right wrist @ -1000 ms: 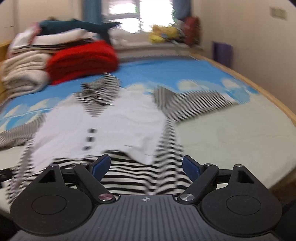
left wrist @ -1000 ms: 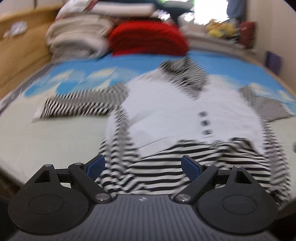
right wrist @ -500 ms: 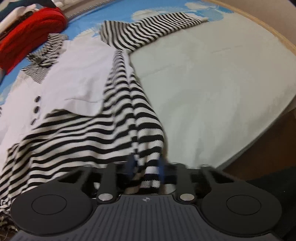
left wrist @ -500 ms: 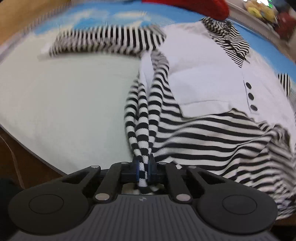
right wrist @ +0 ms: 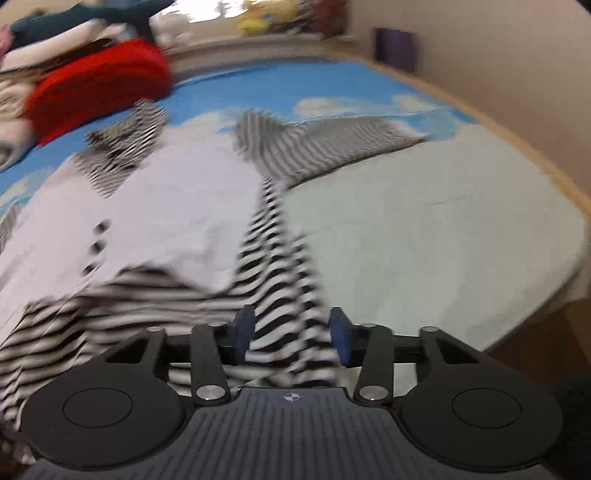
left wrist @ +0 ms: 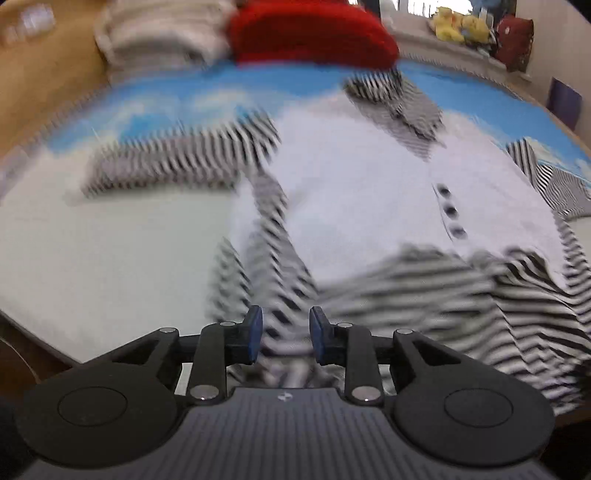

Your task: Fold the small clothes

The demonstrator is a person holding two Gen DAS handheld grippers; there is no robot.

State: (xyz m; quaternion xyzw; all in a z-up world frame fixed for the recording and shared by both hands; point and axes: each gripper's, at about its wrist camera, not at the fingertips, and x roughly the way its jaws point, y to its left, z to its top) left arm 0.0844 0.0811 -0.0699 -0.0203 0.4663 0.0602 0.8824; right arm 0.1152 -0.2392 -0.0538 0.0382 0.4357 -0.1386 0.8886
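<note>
A small black-and-white striped top with a white front panel and three dark buttons lies spread face up on the bed; it also shows in the right wrist view. Its sleeves stretch out to the left and to the right. My left gripper is partly open, with the bottom left of the striped hem lying loose between its blue pads. My right gripper is open wider, with the bottom right of the hem between its pads. Both views are motion-blurred.
A red folded blanket and a stack of pale folded bedding sit at the bed's far end. The sheet is pale green near me and blue with clouds farther off. The bed's wooden edge runs close at right.
Both grippers were shut on the hem corners half a second ago and have now opened. The views tilted up and back from the hem. A second ago both were open.
</note>
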